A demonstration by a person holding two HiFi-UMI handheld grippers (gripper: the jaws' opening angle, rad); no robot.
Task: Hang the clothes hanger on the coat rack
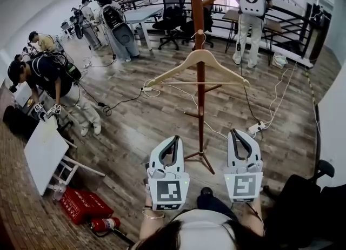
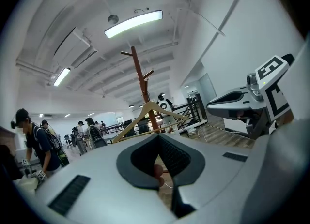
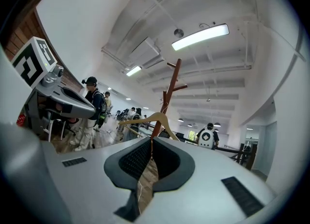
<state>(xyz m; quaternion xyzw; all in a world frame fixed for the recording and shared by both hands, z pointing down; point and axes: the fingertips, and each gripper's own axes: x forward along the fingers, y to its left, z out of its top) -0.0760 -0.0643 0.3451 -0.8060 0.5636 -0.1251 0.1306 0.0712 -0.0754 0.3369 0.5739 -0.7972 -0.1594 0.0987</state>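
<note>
Left tongs (image 1: 174,137): closed with nothing between the pads. They are held level and close to the body, which I read as a hand with nothing left to carry. The shell is smooth pale plastic, with a dark ribbed lining where the pads meet.
Right tongs (image 1: 237,132): also drawn together and empty, level and parallel to the left pair. Same pale shell, and a marker cube at the back.
Floor (image 1: 135,130): brown wooden planks with a dull sheen. White cables trail loosely across it towards the rack's foot.
Coat rack (image 1: 200,108): stands well ahead of both tongs, between their lines of aim. It is a slim round pole of reddish wood on splayed feet, with short pegs angled upward so a hook cannot slide off.
Clothes hanger (image 1: 181,67): already on the rack and apart from both tongs, so the task looks finished. It is pale bare wood with curved shoulders and a straight lower bar, sitting roughly level. Its hook meets the pole, but which peg carries it I cannot tell.
Far room: people in backpacks, dark office chairs and black railings.
</note>
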